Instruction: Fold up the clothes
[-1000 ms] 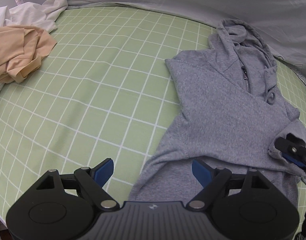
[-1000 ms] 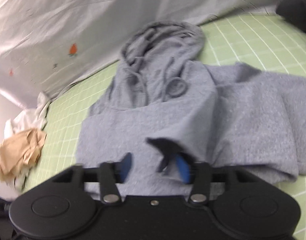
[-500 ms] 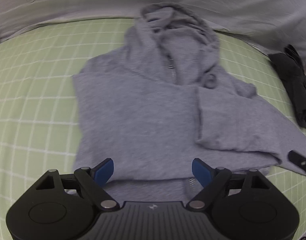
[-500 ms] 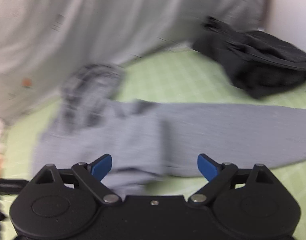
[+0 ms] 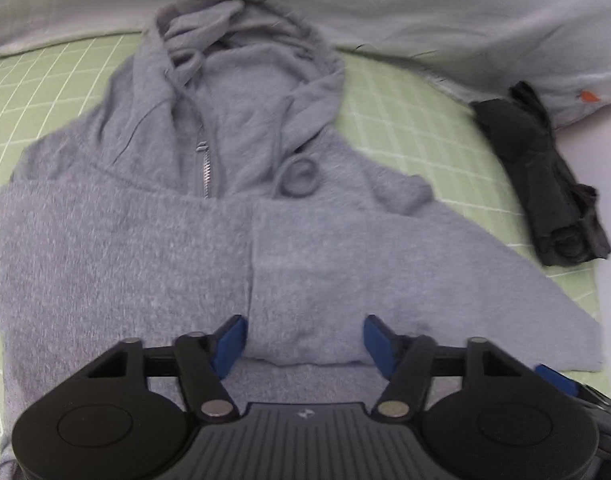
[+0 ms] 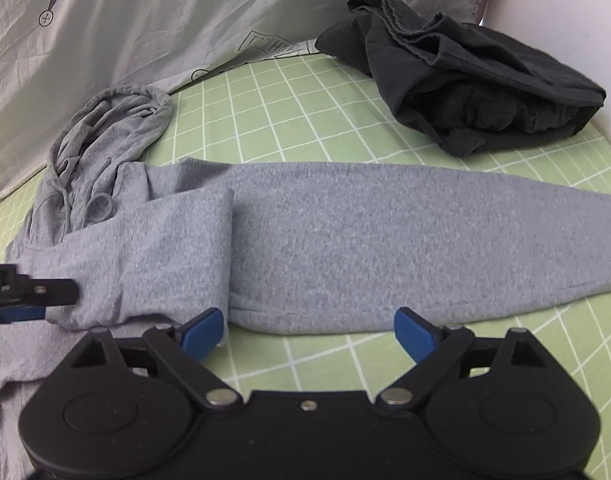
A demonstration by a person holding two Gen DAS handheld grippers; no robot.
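Two hand-held grippers flank the hoodie [image 5: 125, 264] sleeve [image 6: 385, 240]: left hand-held gripper [image 5: 303, 340] half-closing around its fold, right hand-held gripper [image 6: 307, 330] agape, holding nothing.

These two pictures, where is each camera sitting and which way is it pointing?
Left wrist view: on the left tool, looking steeply down its blue fingers at the grey hoodie; the right tool's tip pokes in at the lower right.
Right wrist view: on the right tool, aimed down at the hoodie's outstretched sleeve; the left tool's tip shows at the left edge.
Shared: the hoodie, the black garment, the green checked sheet.
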